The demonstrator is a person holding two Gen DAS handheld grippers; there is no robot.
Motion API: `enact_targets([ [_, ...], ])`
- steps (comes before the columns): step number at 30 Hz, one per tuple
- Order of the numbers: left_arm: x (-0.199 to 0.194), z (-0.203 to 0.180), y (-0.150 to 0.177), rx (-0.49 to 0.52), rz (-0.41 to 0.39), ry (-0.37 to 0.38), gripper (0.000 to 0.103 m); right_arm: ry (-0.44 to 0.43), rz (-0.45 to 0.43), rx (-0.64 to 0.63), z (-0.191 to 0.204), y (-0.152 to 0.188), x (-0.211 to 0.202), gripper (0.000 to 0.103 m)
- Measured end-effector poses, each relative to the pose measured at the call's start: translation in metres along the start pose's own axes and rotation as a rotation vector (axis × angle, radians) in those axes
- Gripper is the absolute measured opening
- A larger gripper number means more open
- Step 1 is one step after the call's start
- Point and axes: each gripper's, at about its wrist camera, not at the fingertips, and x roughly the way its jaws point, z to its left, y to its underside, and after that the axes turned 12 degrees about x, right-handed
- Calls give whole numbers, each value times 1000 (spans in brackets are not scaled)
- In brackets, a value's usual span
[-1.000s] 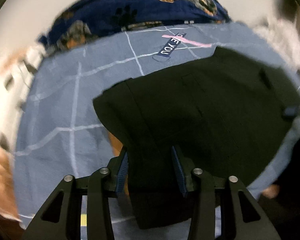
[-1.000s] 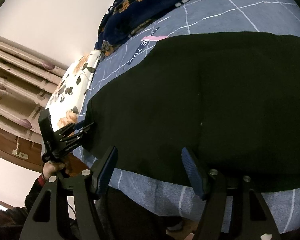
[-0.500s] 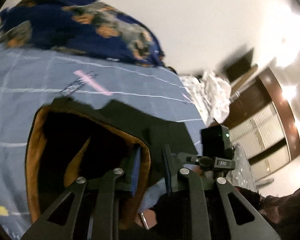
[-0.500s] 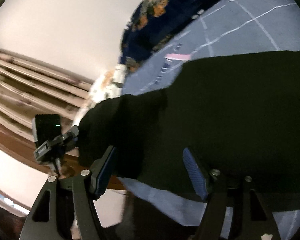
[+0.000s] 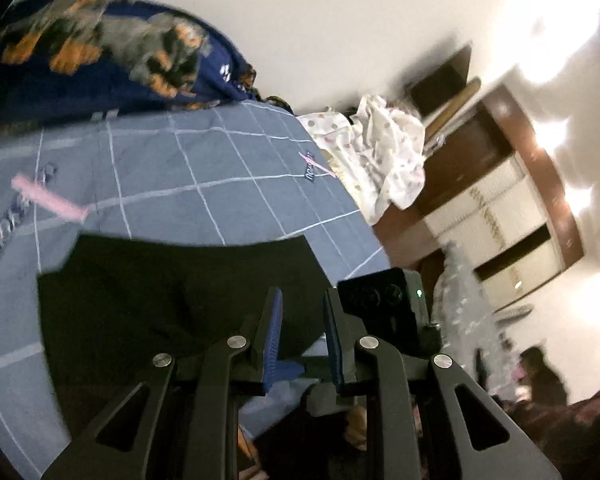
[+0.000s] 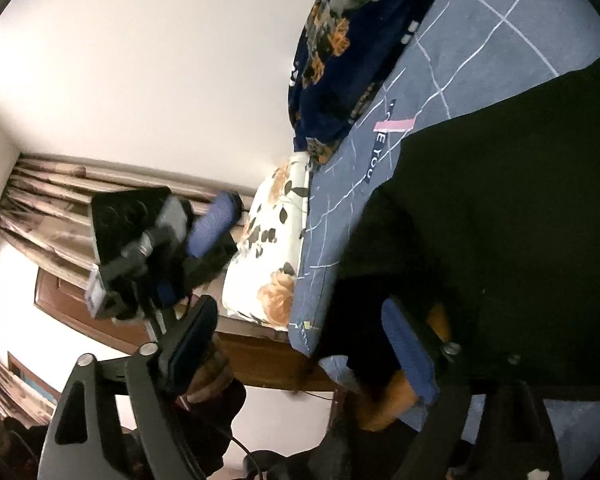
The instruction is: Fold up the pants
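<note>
Obs., from the left side across.

- Left gripper [image 5: 302,332]: the claw is nearly together, with a narrow gap and nothing in it. It is held up off the bed, beside the near-left corner.
- Pants [image 5: 160,300]: black, lying flat on the blue checked sheet [image 5: 220,168], doubled over near the bed's front edge. An orange lining [image 6: 384,404] shows at the near hem. A navy flowered blanket [image 5: 80,60] is bunched well behind the pants.
- Right gripper [image 6: 300,344]: the jaws are wide and opening. The near edge of the pants lies partly between them, but the pads are not pressing on it.

Judgement: the fold has just been laid down and both grippers are letting go. To do this step well, draw the right claw straight back, clear of the hem, so that the top layer is not dragged. Then check that the edges line up and no lining shows. The loose hem may catch on a pad.

Containers: none in view.
</note>
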Motion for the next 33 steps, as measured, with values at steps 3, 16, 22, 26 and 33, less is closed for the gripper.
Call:
enact_targets([
  [3, -26, 1, -3, 30, -48, -46, 22, 98, -14, -40, 1, 2, -6, 85],
  [16, -52, 83, 148, -197, -60, -336, 23, 238, -32, -53, -39, -31, -11, 85],
  [22, -39, 85, 166, -180, -69, -366, 24, 240, 101, -147, -24, 2, 35, 85],
  [26, -38, 96, 173, -234, -89, -353, 27, 189, 192, -142, -18, 17, 60, 84],
  [33, -39, 103, 179, -281, -87, -337, 35, 281, 79, -193, -11, 13, 33, 72],
])
